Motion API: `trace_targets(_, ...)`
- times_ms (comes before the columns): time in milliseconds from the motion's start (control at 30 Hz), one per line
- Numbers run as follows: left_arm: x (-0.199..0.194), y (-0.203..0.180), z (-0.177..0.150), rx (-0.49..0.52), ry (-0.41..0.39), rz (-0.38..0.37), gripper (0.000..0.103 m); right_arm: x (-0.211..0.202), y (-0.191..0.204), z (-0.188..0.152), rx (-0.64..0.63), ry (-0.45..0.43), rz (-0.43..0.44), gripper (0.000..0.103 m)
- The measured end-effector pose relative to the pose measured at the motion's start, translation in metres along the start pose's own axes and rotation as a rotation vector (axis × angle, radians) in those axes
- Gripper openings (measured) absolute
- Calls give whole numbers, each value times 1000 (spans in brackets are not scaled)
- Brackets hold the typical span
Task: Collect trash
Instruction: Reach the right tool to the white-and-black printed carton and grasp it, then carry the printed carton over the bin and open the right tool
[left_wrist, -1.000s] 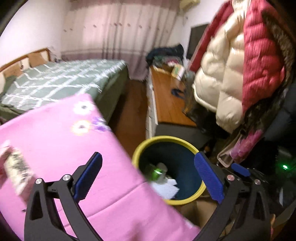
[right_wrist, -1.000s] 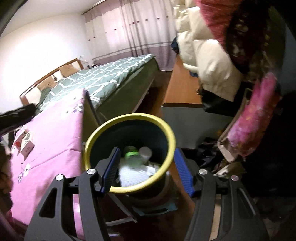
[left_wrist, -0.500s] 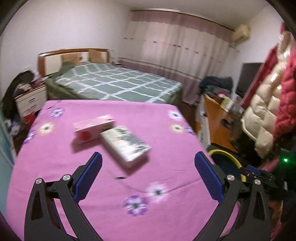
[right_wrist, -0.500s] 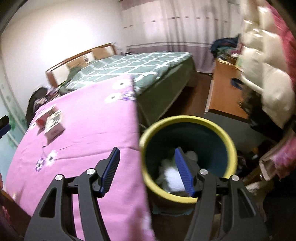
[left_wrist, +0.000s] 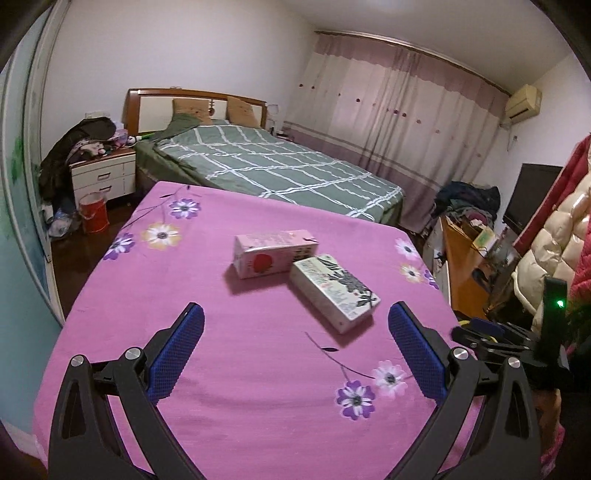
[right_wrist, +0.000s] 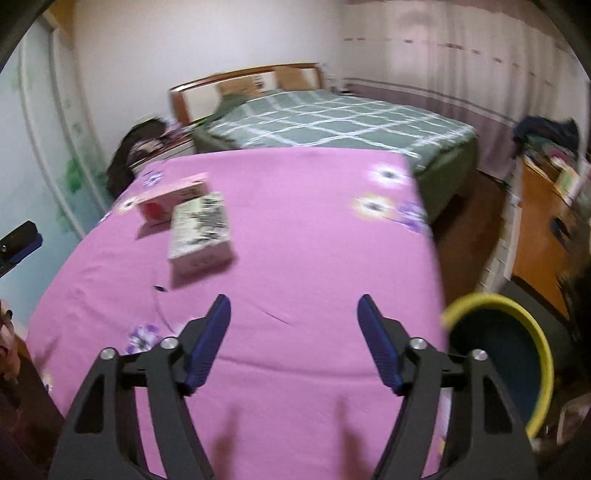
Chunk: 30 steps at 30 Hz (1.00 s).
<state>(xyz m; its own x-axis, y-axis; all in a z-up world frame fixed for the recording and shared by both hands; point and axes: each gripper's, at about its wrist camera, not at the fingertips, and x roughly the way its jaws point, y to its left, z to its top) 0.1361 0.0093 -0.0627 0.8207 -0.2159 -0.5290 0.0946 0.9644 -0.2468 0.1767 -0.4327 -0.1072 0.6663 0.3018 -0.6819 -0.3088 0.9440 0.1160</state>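
Two cartons lie touching on the pink flowered tablecloth (left_wrist: 207, 302): a pink one with a red strawberry (left_wrist: 274, 253) and a white one with a black floral print (left_wrist: 333, 291). My left gripper (left_wrist: 295, 343) is open and empty, above the cloth just short of the white carton. My right gripper (right_wrist: 293, 336) is open and empty over the table's near edge; the white carton (right_wrist: 201, 232) and pink carton (right_wrist: 168, 199) lie ahead to its left. The dark bin with a yellow rim (right_wrist: 524, 354) stands off the table's right edge.
A green checked bed (left_wrist: 273, 166) stands beyond the table. A white nightstand (left_wrist: 105, 177) piled with clothes and a red bucket (left_wrist: 94, 212) are at the far left. A wooden cabinet (left_wrist: 465, 258) and hanging jackets (left_wrist: 546, 236) are on the right.
Both grippers swung left, away from the bin and over the table. The cartons now lie in front of the left gripper; the bin has slid to the right edge of the right wrist view.
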Motion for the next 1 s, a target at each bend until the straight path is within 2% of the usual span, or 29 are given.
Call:
trace_targets(67, -1, 3, -1, -7, 0, 10, 98, 18, 20, 15, -60, 0, 58, 81)
trace_targets(200, -2, 12, -3, -25, 6, 21, 98, 55, 45, 38, -134, 45, 120, 89)
trace_targets(367, -1, 19, -4, -35, 11, 26, 98, 103, 69, 58, -203, 116, 117, 90)
trace_targets(667, 0, 28, -4, -48, 14, 27, 98, 153, 89, 65, -248, 197, 54, 90)
trace_targets(700, 0, 28, -4, -49, 14, 27, 98, 157, 88, 65, -243, 204, 51, 89)
trace_targets(767, -1, 30, -5, -51, 15, 29, 98, 164, 84, 62, -224, 237, 45, 73)
trace_targets(800, 0, 30, -5, -53, 16, 29, 98, 165, 82, 61, -215, 241, 49, 69)
trace_targets(1000, 4, 28, -5, -53, 24, 23, 98, 154, 77, 50, -215, 236, 41, 69)
